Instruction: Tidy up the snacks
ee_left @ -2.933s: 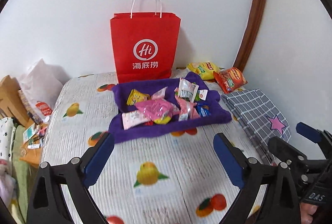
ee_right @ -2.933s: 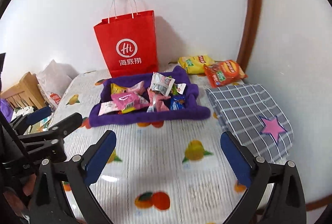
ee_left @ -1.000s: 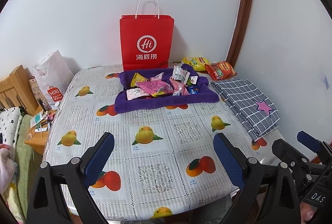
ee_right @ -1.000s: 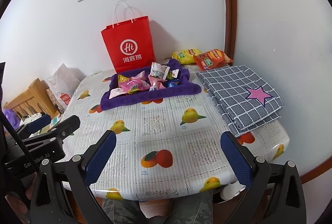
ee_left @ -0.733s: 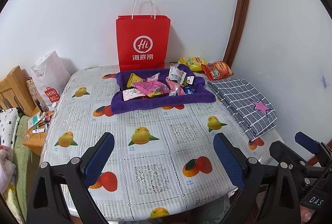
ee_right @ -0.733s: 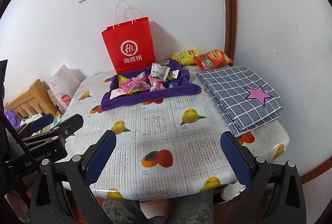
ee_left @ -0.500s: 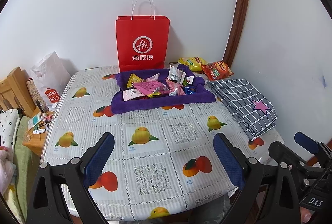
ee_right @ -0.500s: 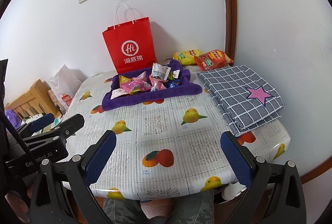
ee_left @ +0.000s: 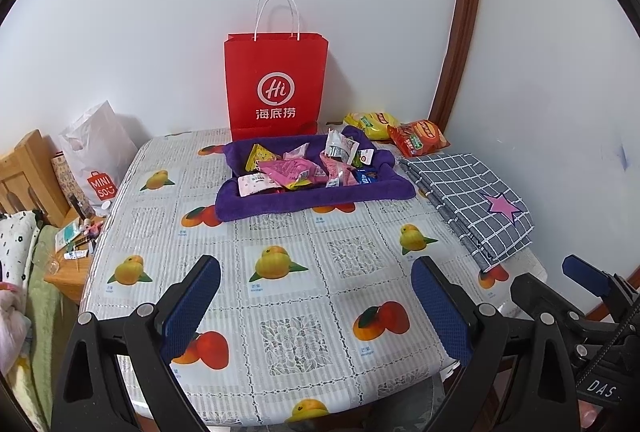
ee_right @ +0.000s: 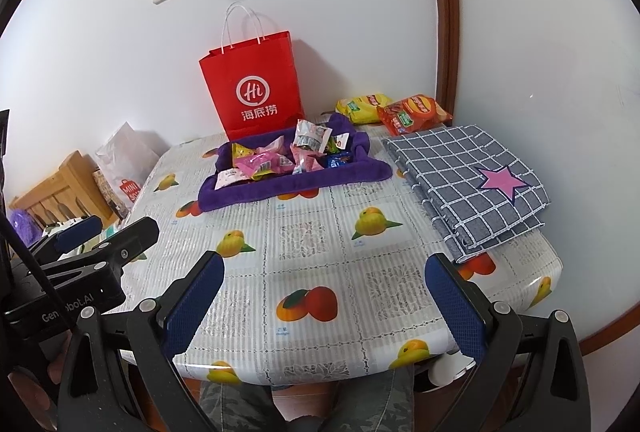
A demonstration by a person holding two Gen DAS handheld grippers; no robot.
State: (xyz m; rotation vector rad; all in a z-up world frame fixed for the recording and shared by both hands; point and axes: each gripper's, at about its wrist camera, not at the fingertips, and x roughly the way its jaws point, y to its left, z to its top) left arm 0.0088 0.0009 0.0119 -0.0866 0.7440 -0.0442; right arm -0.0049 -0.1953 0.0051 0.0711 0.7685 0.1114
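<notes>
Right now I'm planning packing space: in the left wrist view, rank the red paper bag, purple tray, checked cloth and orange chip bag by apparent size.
1. red paper bag
2. purple tray, checked cloth: too alike to rank
3. orange chip bag

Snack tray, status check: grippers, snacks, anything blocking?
Left gripper and right gripper open, empty, at near table edge. Small snacks piled in purple tray; two chip bags outside it. Path clear.

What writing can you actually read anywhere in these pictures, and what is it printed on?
"Hi" and "海底捞": red paper bag.
"MINI SO": white plastic bag.
"DAS": right tongs, letters on their body.
"Gen…obot.AI", partly hidden by a cable: left tongs, on their body.
Snack packets and chip bags: print too small.
</notes>
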